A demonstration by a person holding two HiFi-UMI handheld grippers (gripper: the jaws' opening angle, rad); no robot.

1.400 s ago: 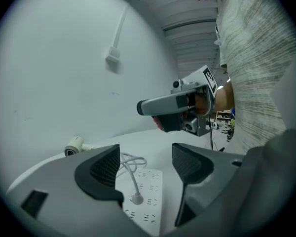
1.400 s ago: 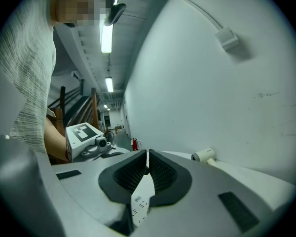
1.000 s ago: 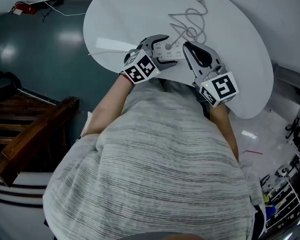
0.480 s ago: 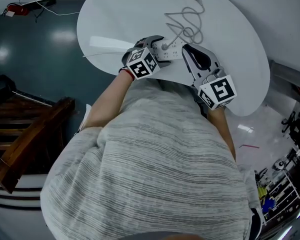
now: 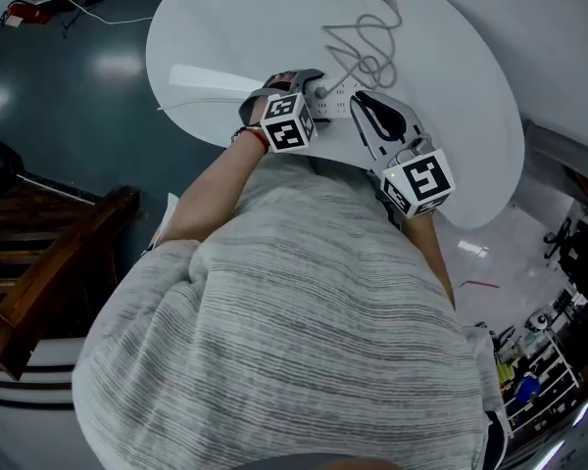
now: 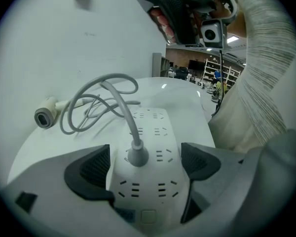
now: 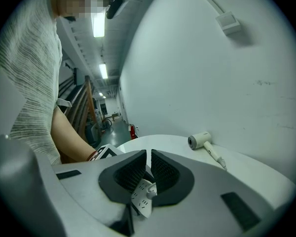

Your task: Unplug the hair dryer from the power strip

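Note:
A white power strip (image 6: 148, 177) lies on the round white table (image 5: 451, 116), with a grey plug (image 6: 137, 156) in it. The plug's cord (image 6: 96, 95) loops back to a white hair dryer (image 6: 44, 116) at the table's far edge by the wall. My left gripper (image 6: 145, 162) is open, its jaws on either side of the strip's near end, with small gaps at the pads (image 6: 91, 169). In the head view the left gripper (image 5: 309, 84) sits over the strip (image 5: 335, 99). My right gripper (image 7: 149, 164) is shut on nothing, just right of the strip (image 7: 142, 196), and the hair dryer (image 7: 200, 140) lies beyond it.
The table stands against a white wall. A dark green floor and wooden steps (image 5: 49, 282) are to the left. Shelves with small items (image 5: 539, 360) stand at the lower right. The person's grey striped shirt (image 5: 304, 341) fills the near part of the head view.
My left gripper has come down and tipped forward over the near end of the power strip. The right gripper has barely moved.

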